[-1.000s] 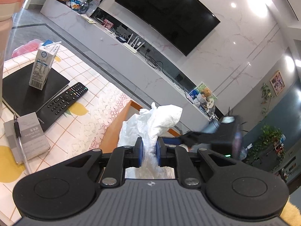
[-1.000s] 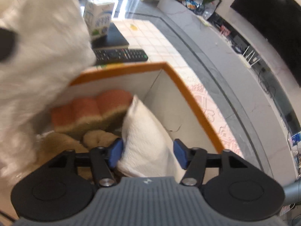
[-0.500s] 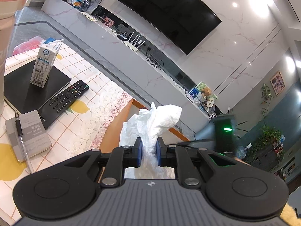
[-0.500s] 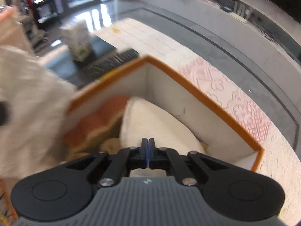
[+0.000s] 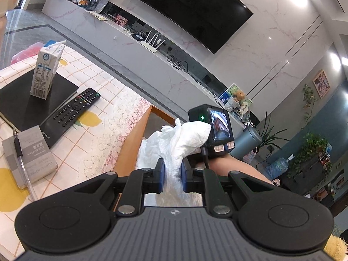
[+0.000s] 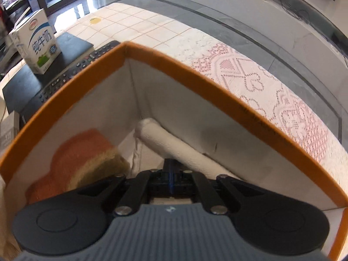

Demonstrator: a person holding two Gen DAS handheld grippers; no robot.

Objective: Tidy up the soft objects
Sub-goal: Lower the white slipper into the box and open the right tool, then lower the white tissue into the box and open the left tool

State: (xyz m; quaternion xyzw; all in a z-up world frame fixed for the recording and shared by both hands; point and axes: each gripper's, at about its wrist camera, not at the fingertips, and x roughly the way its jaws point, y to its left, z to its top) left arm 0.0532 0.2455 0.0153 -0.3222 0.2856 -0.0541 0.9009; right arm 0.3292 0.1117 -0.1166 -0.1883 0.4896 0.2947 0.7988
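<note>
- Done: sponge [image 6: 87, 152] and towel [image 6: 174, 145] lie in the box [image 6: 195, 71], beyond the clenched, empty right gripper [image 6: 171, 181].
- Left: the left gripper [image 5: 171, 174] grasps white cloth [image 5: 180, 141], not yet boxed.

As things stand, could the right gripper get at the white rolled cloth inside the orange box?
Probably yes. The right gripper is already down inside the orange box, its shut tips right by the white rolled cloth, with nothing between them. It would need to open its jaws first.
</note>
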